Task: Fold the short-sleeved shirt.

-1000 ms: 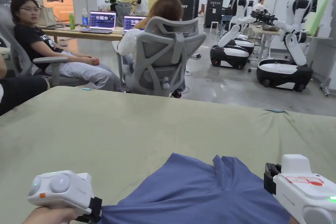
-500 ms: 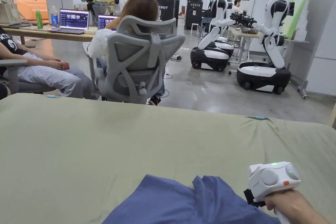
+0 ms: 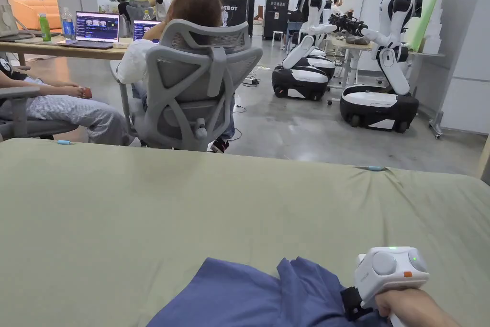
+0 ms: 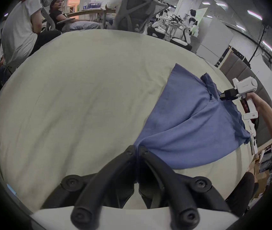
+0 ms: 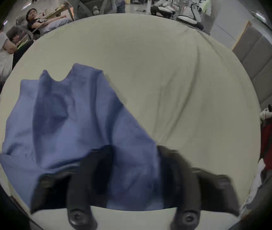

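Note:
A blue short-sleeved shirt [image 3: 249, 294] lies rumpled at the near edge of the pale green sheet [image 3: 191, 208]. In the left gripper view my left gripper [image 4: 136, 148] is shut on a corner of the shirt [image 4: 190, 125], and the cloth fans away to the right. My right gripper [image 3: 351, 303], held in a hand, points left into the shirt's far edge; the left gripper view has it [image 4: 221, 96] against the cloth. In the right gripper view its jaws [image 5: 133, 150] stand wide apart and blurred, with a fold of the shirt [image 5: 65, 125] lying between them.
Beyond the sheet's far edge a person sits in a grey office chair [image 3: 196, 88], with another seated person [image 3: 62, 107] at the left. Two white humanoid robots [image 3: 383, 55] stand at the back right. A padded grey panel [image 4: 241, 71] borders the right side.
The head camera has swung right, taking the left gripper out of its picture. My right gripper has turned to point left and moved down into the shirt's edge.

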Demonstrator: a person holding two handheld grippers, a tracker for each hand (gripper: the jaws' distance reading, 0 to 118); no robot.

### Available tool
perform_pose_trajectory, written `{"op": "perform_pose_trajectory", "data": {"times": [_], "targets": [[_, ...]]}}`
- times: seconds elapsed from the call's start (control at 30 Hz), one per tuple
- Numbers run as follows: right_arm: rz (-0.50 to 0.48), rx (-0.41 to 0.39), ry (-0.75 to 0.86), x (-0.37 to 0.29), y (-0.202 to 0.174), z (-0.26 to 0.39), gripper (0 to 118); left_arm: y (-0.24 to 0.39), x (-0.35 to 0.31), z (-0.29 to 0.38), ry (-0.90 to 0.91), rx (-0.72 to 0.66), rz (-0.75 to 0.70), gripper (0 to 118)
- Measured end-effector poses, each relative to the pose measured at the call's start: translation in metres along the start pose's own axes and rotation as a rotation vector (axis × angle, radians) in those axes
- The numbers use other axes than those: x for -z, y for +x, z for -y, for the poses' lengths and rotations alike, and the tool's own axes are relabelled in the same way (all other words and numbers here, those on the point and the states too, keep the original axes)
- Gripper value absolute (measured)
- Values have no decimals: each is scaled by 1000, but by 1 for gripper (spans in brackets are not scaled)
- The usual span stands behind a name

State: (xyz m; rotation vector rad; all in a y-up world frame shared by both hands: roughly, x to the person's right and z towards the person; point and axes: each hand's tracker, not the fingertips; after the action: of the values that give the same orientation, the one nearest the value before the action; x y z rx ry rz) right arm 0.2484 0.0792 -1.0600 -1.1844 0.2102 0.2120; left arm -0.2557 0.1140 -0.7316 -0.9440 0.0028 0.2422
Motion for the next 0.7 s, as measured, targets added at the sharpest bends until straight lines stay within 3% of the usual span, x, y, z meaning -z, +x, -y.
{"op": "perform_pose_trajectory", "data": {"times": [0.03, 0.1, 0.17, 0.33, 0.7], "targets": [[13, -51, -8, -10, -6, -1, 3, 0, 0, 0, -4, 1, -2, 1], [-8, -38, -5, -24, -8, 2, 3, 0, 2, -1, -5, 1, -11, 1], [-26, -74, 23, -40, -12, 5, 3, 2, 2, -2, 1, 3, -15, 1], [-8, -67, 239, -116, -13, 24, 3, 16, -9, -21, 67, 35, -46, 0], [215, -146, 761, -268, -16, 82, 3, 70, -45, -124, 353, 123, -160, 0]]}}
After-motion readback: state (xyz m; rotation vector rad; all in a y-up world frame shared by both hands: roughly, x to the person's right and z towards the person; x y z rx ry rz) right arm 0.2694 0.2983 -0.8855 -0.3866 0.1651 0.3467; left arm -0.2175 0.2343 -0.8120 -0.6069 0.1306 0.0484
